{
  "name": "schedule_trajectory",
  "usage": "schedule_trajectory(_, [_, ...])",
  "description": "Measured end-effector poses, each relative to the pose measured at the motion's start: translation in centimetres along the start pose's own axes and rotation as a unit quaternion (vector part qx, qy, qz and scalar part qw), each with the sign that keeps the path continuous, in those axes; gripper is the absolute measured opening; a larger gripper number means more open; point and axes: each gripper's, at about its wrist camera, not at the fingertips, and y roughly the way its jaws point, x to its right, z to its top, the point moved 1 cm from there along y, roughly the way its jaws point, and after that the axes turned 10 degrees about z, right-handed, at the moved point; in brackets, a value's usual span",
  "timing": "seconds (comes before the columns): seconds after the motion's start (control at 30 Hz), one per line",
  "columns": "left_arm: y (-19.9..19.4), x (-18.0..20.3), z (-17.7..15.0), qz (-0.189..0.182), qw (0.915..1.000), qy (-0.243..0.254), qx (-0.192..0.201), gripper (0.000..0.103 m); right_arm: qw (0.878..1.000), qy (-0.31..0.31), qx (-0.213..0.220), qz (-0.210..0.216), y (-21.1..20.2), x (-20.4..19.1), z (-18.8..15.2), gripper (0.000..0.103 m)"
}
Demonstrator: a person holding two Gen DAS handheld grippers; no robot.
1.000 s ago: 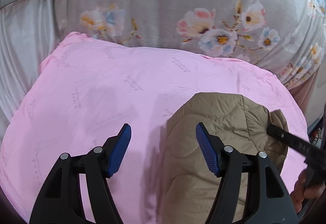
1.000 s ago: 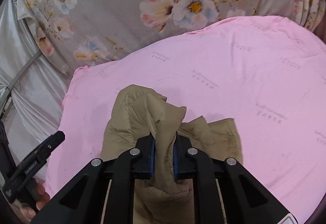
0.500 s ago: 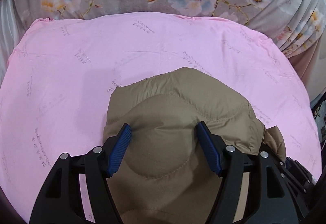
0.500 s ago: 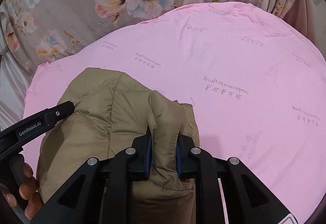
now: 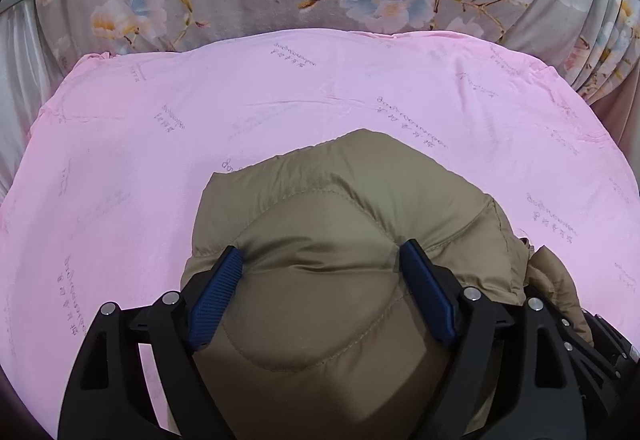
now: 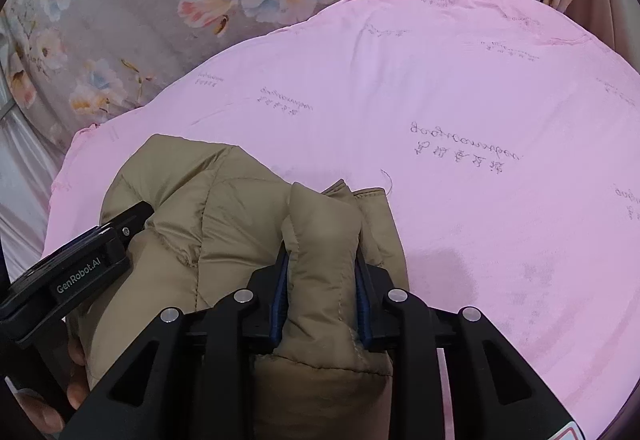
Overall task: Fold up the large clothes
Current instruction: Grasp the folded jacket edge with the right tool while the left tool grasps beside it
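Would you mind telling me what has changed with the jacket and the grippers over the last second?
Both grippers lowered the tan jacket onto the pink sheet. The right gripper has eased its pinch on the fold and its jaws are opening. The left gripper now straddles the padding, jaws opening too. The sheet stayed put.
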Motion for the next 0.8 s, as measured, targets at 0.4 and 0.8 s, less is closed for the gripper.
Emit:
schedule_trajectory(0.4, [0.9,1.0,-0.3,0.017,0.9997,0.004,0.019,0.082,1.000,0.012,0.006,0.013,0.8,0.6,-0.1,0.027])
schedule_trajectory(0.8, [0.3,0.1,-0.5,-0.002,0.9998,-0.005,0.020,0.084,0.999,0.030,0.006,0.033,-1.4,1.4,0.1,0.030])
